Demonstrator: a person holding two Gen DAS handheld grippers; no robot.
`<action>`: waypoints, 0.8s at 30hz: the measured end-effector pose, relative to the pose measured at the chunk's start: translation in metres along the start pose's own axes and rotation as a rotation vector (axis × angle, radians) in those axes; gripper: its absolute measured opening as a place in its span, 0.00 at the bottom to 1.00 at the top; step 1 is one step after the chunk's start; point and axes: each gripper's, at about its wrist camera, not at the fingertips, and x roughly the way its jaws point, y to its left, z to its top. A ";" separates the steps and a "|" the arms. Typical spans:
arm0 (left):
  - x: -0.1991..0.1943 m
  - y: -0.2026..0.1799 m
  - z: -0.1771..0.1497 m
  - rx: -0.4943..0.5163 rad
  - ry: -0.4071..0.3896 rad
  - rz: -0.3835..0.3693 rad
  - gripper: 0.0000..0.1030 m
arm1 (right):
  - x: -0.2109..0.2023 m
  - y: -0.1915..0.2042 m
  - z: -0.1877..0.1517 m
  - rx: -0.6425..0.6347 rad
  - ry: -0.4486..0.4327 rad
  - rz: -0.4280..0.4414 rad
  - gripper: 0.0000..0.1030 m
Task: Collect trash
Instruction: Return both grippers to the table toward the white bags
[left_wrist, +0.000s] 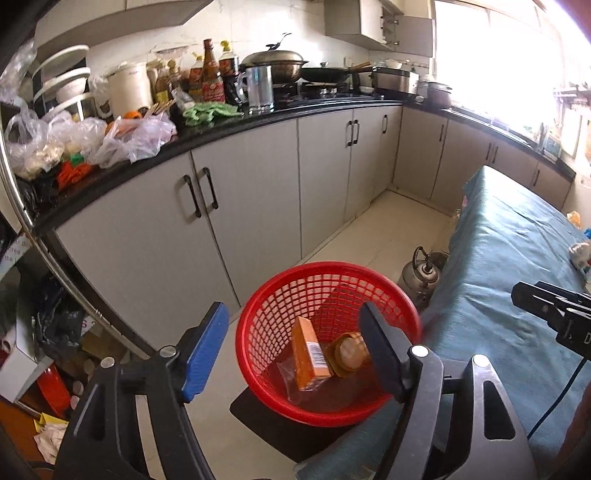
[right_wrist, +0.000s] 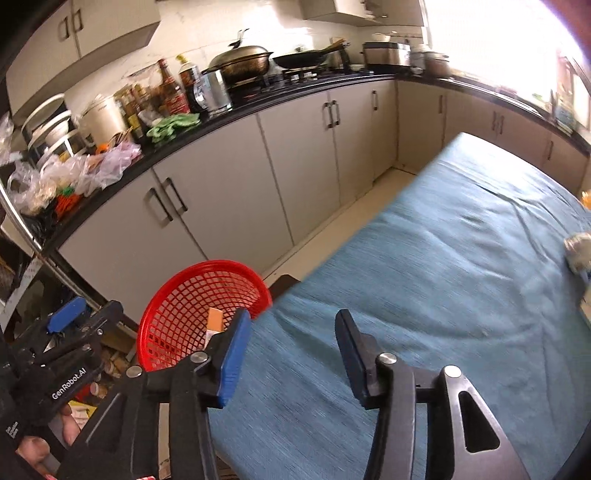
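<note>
Left tongs: apart, empty, above red plastic mesh basket.
Right tongs: apart, empty, over near edge of blue-clothed bench.
Basket contents: orange carton, long axis running away from the tongs; tan cup.
Remaining trash: pale crumpled scrap, far right bench edge, right tongs nearer.

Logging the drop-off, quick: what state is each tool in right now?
Left tool: open, nothing held, above the red plastic mesh basket.
Right tool: open, nothing held, over the blue cloth-covered table.
</note>
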 end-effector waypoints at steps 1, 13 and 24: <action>-0.003 -0.004 0.000 0.008 -0.004 -0.001 0.71 | -0.004 -0.004 -0.002 0.010 -0.005 -0.003 0.56; -0.039 -0.060 -0.005 0.106 -0.042 -0.033 0.73 | -0.064 -0.071 -0.035 0.110 -0.076 -0.048 0.69; -0.054 -0.139 -0.006 0.221 -0.010 -0.206 0.74 | -0.130 -0.165 -0.076 0.252 -0.136 -0.148 0.72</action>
